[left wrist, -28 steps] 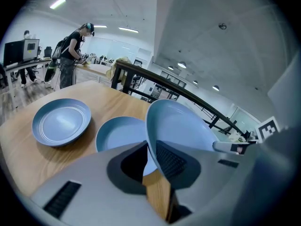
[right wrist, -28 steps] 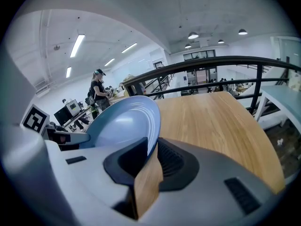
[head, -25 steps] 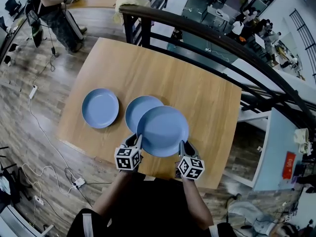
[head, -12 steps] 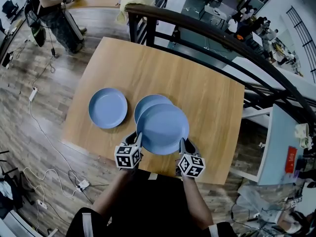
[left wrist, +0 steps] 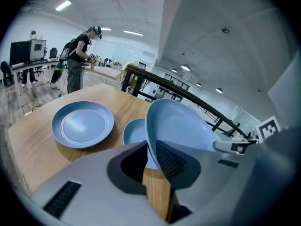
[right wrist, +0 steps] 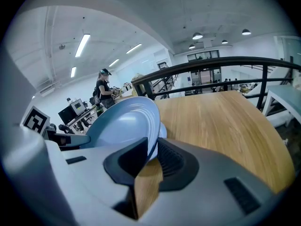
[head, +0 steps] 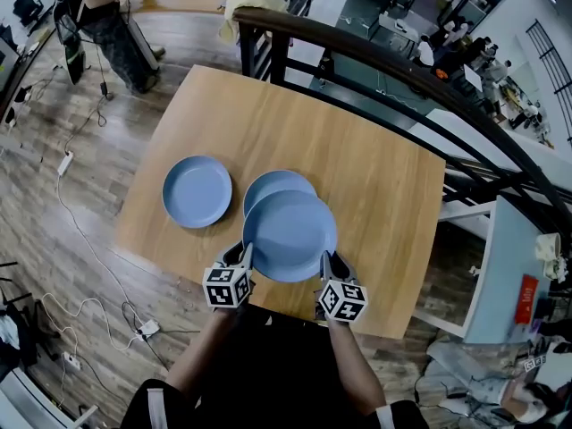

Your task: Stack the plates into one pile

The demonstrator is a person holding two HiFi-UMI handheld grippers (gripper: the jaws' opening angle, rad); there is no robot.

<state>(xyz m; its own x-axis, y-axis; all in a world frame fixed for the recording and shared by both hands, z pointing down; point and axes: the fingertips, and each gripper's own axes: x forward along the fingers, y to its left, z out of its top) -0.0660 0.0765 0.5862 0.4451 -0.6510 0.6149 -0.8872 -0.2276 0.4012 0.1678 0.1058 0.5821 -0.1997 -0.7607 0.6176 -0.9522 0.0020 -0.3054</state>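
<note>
Wooden table (head: 375,168) lies ahead of and under both grippers. A dark railing (head: 402,70) runs past its far edge, and a person (head: 107,16) stands well off to the far left.

The held plate (head: 290,235), blue, is up off the table between the two grippers and tilted in both gripper views. The left gripper (head: 245,254) is clamped on its near-left rim, which sits pinched between the jaws in the left gripper view (left wrist: 150,157). The right gripper (head: 327,263) is clamped on the near-right rim in the same way (right wrist: 153,157).

The middle plate (head: 279,182), blue, lies flat on the table just beyond the grippers, mostly covered by the held plate. Only its far arc shows.

The third plate (head: 197,191), blue, lies flat ahead-left of the left gripper. It is close beside the middle plate and not touching it.

Versus a second ago, the held plate has shifted sideways to the left over the middle plate. Earlier the middle plate stuck out on the far-left of the held one. Now it pokes out almost straight ahead, so the overlap is bigger. The grip on both rims is unchanged. The third plate has not moved on the table.
</note>
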